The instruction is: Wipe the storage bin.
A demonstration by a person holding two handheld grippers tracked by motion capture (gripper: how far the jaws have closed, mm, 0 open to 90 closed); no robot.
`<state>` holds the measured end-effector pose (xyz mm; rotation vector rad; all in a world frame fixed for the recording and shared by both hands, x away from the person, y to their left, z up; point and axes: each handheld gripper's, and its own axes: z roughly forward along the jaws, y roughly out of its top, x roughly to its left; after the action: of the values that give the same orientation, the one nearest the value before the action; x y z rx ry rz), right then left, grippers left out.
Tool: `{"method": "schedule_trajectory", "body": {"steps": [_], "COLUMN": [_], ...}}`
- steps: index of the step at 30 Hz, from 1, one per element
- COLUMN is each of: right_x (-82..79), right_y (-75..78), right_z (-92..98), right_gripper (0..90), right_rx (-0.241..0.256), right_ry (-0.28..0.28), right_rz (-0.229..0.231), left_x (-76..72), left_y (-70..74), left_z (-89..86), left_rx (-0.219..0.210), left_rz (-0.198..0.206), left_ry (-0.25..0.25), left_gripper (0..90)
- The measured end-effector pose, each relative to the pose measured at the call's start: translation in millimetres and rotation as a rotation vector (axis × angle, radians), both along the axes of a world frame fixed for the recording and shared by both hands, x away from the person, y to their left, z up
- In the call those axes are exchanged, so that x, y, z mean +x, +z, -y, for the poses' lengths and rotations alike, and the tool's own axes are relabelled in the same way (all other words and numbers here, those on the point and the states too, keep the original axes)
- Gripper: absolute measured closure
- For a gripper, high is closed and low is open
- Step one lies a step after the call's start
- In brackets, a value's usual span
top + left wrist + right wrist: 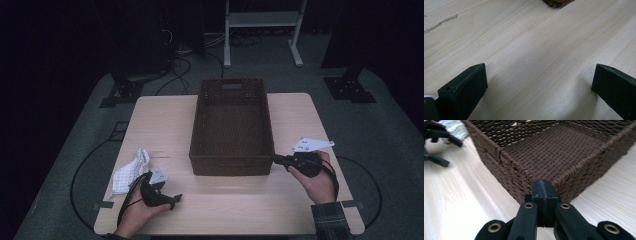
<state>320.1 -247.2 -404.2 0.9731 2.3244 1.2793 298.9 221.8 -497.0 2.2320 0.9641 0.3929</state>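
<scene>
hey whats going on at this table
A person sits at a wooden table with a gripper in each hand. A brown wicker basket stands empty in the middle. The left gripper rests low over bare wood with its jaws wide apart, next to a white cloth lying at the table's left edge. The right gripper, jaws closed on nothing, points at the basket's near right corner. Nothing is held yet.
</scene>
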Motion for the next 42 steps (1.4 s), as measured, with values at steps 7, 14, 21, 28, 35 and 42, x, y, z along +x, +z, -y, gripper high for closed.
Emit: {"method": "schedule_trajectory", "body": {"steps": [7, 14, 21, 28, 35, 42], "right_x": [-0.3, -4.3, -3.5, -2.3, -5.8, -13.4], "right_y": [-0.5, -1.3, -9.7, -27.1, -41.1, -50.9], "right_z": [9.3, 26.9, 36.2, 43.6, 53.9, 63.2], "right_gripper": [85.4, 65.6, 42.8, 30.3, 24.3, 20.8], "right_rx": [0.022, 0.044, 0.03, -0.028, -0.047, -0.066], "right_ry": [-0.012, -0.073, -0.135, -0.188, -0.232, -0.262], "right_rz": [0.002, 0.02, 0.037, -0.014, -0.056, -0.08], "left_x": [-0.2, -0.1, -1.4, -1.7, -1.7, -1.7], "left_y": [-0.2, -3.4, -3.3, -3.4, -3.4, -3.4], "left_z": [-0.2, -2.6, -2.8, -2.9, -2.9, -2.9], "left_rx": [-0.002, -0.028, -0.027, -0.028, -0.028, -0.028], "left_rz": [0.002, 0.034, 0.034, 0.034, 0.034, 0.034], "left_ry": [0.0, -0.023, -0.023, -0.023, -0.023, -0.023], "left_gripper": [0.0, 0.0, 0.0, 0.0, 0.0, 0.0]}}
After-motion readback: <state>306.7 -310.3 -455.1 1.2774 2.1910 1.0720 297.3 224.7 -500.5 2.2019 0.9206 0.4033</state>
